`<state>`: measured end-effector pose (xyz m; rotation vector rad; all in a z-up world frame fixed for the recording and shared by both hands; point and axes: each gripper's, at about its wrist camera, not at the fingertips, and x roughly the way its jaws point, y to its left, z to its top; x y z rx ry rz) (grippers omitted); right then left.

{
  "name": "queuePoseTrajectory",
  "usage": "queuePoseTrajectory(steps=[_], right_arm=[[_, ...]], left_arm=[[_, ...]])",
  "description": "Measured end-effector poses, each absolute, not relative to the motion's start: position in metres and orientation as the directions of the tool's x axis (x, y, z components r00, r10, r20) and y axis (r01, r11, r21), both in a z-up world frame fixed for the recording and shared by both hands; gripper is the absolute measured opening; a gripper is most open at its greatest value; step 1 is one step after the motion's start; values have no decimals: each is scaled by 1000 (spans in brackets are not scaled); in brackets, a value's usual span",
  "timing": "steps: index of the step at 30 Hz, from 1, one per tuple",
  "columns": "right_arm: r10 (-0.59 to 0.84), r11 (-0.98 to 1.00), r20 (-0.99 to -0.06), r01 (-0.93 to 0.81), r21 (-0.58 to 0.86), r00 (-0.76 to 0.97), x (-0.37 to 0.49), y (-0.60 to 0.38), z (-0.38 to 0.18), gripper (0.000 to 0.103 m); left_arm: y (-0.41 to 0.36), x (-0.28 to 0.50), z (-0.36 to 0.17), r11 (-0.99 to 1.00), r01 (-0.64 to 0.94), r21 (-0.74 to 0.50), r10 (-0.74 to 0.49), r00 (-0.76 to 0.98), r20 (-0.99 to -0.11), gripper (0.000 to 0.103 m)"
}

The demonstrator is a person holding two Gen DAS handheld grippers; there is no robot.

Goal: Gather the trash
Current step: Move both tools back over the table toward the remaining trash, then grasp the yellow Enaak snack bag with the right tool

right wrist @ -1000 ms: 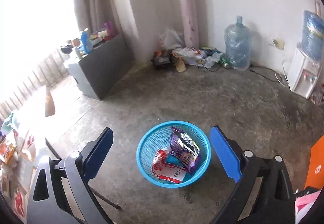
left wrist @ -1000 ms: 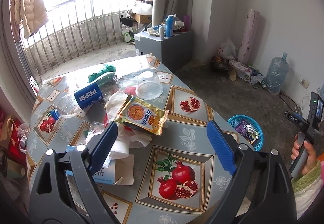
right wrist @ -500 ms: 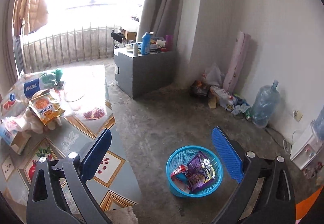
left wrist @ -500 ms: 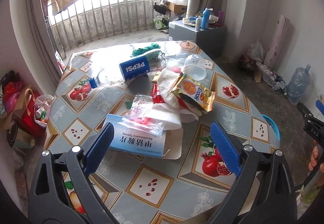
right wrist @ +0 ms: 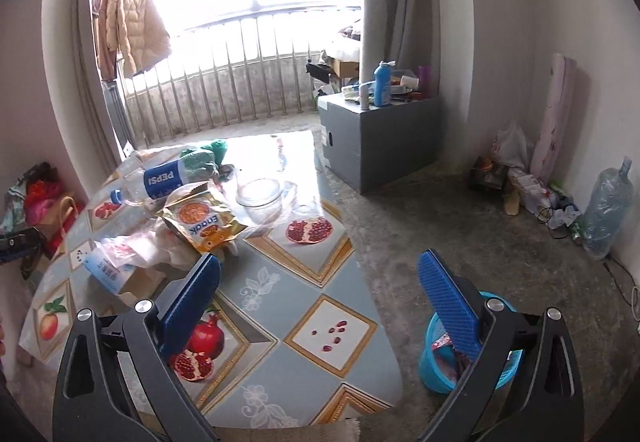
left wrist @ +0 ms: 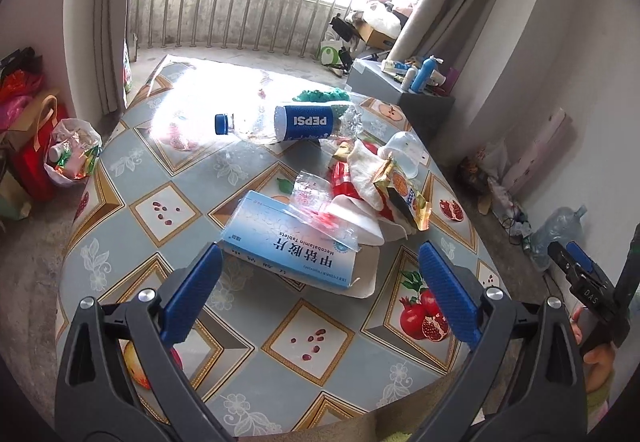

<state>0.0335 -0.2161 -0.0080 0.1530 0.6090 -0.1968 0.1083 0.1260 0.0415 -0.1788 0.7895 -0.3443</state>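
Observation:
A heap of trash lies on the patterned table: a blue tablet box, a clear wrapper, white tissue, a yellow snack pouch, a clear plastic dome and a Pepsi bottle. My left gripper hovers just short of the box, its jaws opening with nothing between them. My right gripper stands open and empty over the table's near right corner. A blue basket holding wrappers sits on the floor behind its right finger.
A grey cabinet with bottles on it stands beyond the table. A big water jug and clutter line the right wall. Bags sit on the floor left of the table. The balcony railing runs behind.
The left gripper swung around the table, so the tablet box now lies right before it. The right gripper rose and turned from the basket on the floor toward the table.

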Motion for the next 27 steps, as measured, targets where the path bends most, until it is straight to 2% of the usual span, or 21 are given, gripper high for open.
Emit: queuePoseTrajectory(steps=[5, 10, 13, 21, 27], right_arm=[[23, 965, -606, 140, 222, 795, 57, -205, -14, 96], [165, 943, -632, 68, 327, 757, 101, -193, -23, 84], [236, 925, -646, 36, 378, 726, 134, -187, -30, 81], [359, 899, -698, -28, 437, 620, 232, -162, -62, 81], [411, 888, -752, -39, 458, 516, 282, -159, -94, 79]], left_arm=[[131, 123, 35, 927, 251, -278, -374, 674, -637, 94], [125, 155, 25, 923, 265, -279, -384, 682, -623, 94], [119, 172, 16, 929, 260, -264, -370, 686, -627, 92], [121, 193, -16, 948, 199, -248, -317, 657, -684, 59], [132, 192, -33, 965, 127, -230, -256, 649, -716, 48]])
